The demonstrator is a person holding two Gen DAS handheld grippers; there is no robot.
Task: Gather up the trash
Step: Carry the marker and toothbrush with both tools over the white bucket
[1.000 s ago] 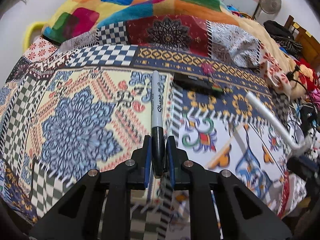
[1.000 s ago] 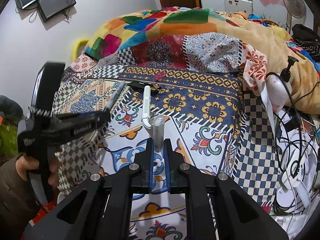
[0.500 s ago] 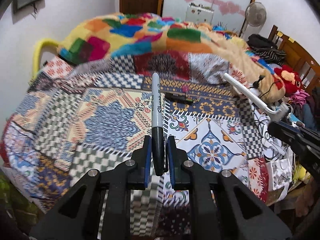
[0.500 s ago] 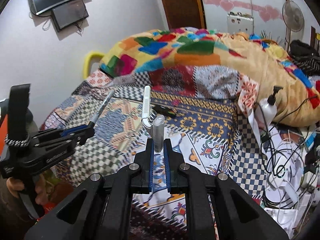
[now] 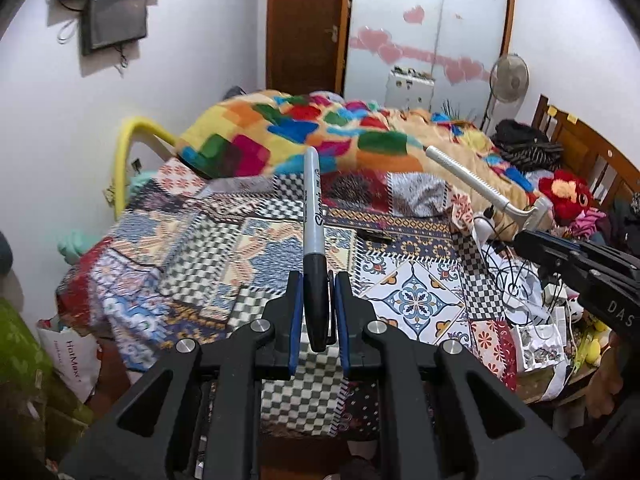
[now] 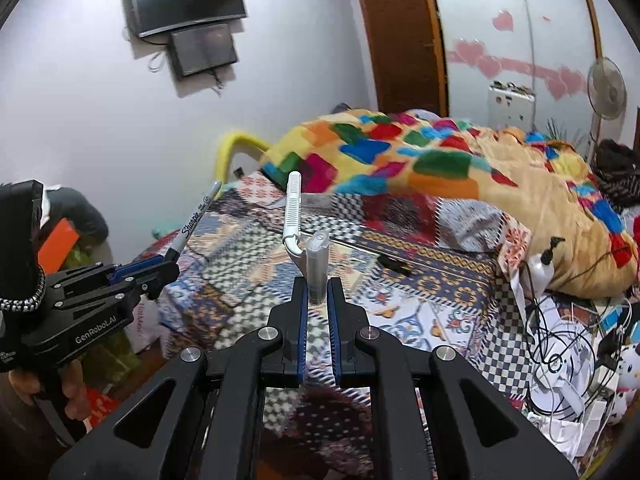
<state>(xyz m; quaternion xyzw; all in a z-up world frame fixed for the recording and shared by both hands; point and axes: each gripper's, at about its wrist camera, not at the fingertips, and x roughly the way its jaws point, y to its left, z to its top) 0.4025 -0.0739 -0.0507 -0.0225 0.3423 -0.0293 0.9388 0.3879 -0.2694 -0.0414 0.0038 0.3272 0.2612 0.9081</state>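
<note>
Both grippers hung above the patterned bed (image 5: 416, 300). Left gripper (image 5: 318, 304) pinched a Sharpie marker (image 5: 314, 240) by its black cap; right gripper (image 6: 318, 300), further right, was clamped on a white razor (image 6: 300, 232), handle pointing far.

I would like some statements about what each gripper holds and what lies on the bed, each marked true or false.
1. The left gripper is shut on a black marker. True.
2. The right gripper is open and empty. False: it is shut on a white razor.
3. A small black object lies on the patterned bedspread. True.
4. The marker lies flat on the bedspread. False: it is held up in the air.
</note>
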